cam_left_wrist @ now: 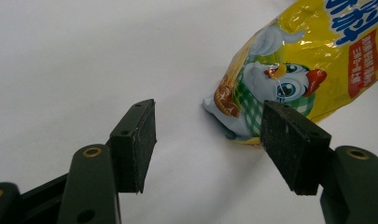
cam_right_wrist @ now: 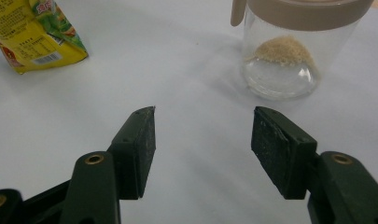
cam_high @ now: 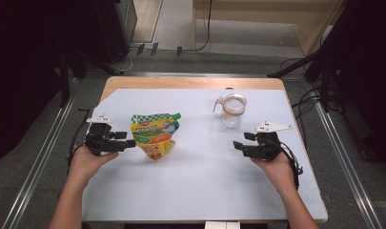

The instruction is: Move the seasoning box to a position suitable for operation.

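- Yellow spouted pouch [cam_high: 154,134]: we see it lying on the white tabletop [cam_high: 200,191], green cap toward the far side, a cartoon chicken printed on its face; its contents are hidden.
- Clear glass jar [cam_high: 231,111]: beige flip-lid collar, standing upright well to the pouch's right; a small heap of tan granules [cam_right_wrist: 283,50] sits at its bottom.
- Left hand-held gripper [cam_high: 126,142]: jaws apart, empty, just beside the pouch.
- Right hand-held gripper [cam_high: 238,144]: jaws apart, empty, near the jar.
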Demonstrator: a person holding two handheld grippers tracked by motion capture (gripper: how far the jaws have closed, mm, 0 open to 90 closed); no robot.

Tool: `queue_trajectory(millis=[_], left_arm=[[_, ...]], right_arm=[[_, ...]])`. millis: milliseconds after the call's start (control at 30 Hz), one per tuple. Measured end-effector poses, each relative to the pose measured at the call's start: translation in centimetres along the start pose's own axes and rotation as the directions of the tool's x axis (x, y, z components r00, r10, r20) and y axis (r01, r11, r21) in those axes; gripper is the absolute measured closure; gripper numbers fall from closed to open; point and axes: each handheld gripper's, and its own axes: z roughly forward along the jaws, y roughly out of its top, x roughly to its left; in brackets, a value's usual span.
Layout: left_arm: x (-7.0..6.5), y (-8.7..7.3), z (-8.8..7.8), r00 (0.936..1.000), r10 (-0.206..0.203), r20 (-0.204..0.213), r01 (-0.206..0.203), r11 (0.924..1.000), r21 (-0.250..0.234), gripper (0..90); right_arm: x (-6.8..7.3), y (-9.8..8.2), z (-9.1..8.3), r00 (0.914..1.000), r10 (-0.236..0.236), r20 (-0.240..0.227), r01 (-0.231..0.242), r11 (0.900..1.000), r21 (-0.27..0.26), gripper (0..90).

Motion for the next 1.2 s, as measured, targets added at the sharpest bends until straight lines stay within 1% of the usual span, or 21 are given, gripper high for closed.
queue_trajectory(millis=[67, 100, 167, 233, 367, 433, 500, 667, 733, 767, 900, 933, 1033, 1100, 1200], left_arm=[[-0.04, 0.10, 0.10, 0.9999, 0.016, -0.005, -0.016, 0.9999, 0.004, 37.2], [-0.04, 0.15, 0.10, 0.9997, 0.024, -0.001, -0.024, 0.9997, 0.004, 37.2], [0.02, 0.21, 0.04, 0.9996, 0.028, 0.007, -0.028, 0.9996, -0.001, 37.3], [0.01, 0.26, 0.04, 0.9997, 0.023, 0.007, -0.023, 0.9997, -0.006, 37.3], [0.03, 0.32, 0.05, 0.9996, 0.023, 0.019, -0.023, 0.9997, -0.006, 38.0], [0.05, 0.37, 0.07, 0.9995, 0.024, 0.023, -0.024, 0.9997, 0.003, 38.2], [0.03, 0.40, 0.06, 0.9993, 0.024, 0.027, -0.024, 0.9997, 0.006, 38.7], [0.00, 0.40, 0.02, 0.9992, 0.031, 0.024, -0.031, 0.9995, 0.006, 38.7], [-0.01, 0.39, 0.01, 0.9992, 0.033, 0.022, -0.033, 0.9994, 0.007, 38.5], [-0.02, 0.39, 0.01, 0.9992, 0.032, 0.023, -0.032, 0.9994, 0.008, 38.5], [-0.15, 0.42, -0.04, 0.9989, 0.040, 0.025, -0.040, 0.9991, 0.011, 38.7], [-0.19, 0.43, -0.07, 0.9988, 0.045, 0.020, -0.045, 0.9988, 0.016, 38.8], [-0.20, 0.47, -0.13, 0.9986, 0.047, 0.025, -0.047, 0.9988, 0.011, 38.9], [-0.14, 0.44, -0.24, 0.9981, 0.056, 0.027, -0.056, 0.9983, 0.011, 38.8], [-0.15, 0.30, -0.32, 0.9984, 0.051, 0.024, -0.052, 0.9986, 0.010, 38.7]], right_arm=[[0.08, 0.04, -0.03, 1.0000, -0.002, 0.004, 0.002, 1.000, -0.002, 41.3], [0.11, 0.05, -0.03, 1.0000, -0.004, 0.003, 0.004, 1.000, -0.002, 41.5], [0.14, 0.09, -0.02, 1.0000, 0.007, 0.000, -0.007, 1.000, 0.004, 42.0], [0.18, 0.12, 0.01, 0.9998, 0.022, 0.001, -0.022, 1.000, 0.007, 42.5], [0.18, 0.19, -0.11, 0.9997, 0.019, 0.014, -0.019, 1.000, -0.004, 44.2], [0.17, 0.20, -0.15, 0.9997, 0.020, 0.013, -0.020, 1.000, -0.006, 45.2], [0.20, 0.24, -0.23, 0.9994, 0.030, 0.016, -0.030, 1.000, -0.007, 45.8], [0.20, 0.22, -0.35, 0.9995, 0.027, 0.019, -0.026, 0.999, -0.023, 45.9], [0.18, 0.24, -0.43, 0.9994, 0.035, 0.005, -0.035, 0.999, -0.028, 49.5], [0.17, 0.25, -0.49, 0.9993, 0.038, 0.001, -0.038, 0.999, -0.027, 49.6], [0.22, 0.25, -0.51, 0.9996, 0.028, 0.003, -0.027, 0.999, -0.031, 49.8], [0.25, 0.24, -0.48, 0.9996, 0.027, -0.001, -0.027, 0.999, -0.030, 50.8], [0.35, 0.23, -0.34, 1.0000, 0.007, 0.002, -0.007, 0.999, -0.036, 51.7], [0.27, 0.33, -0.28, 0.9999, 0.013, -0.001, -0.014, 0.999, -0.038, 51.7], [0.06, 0.51, -0.10, 0.9998, 0.019, 0.003, -0.018, 0.998, -0.053, 48.1]])
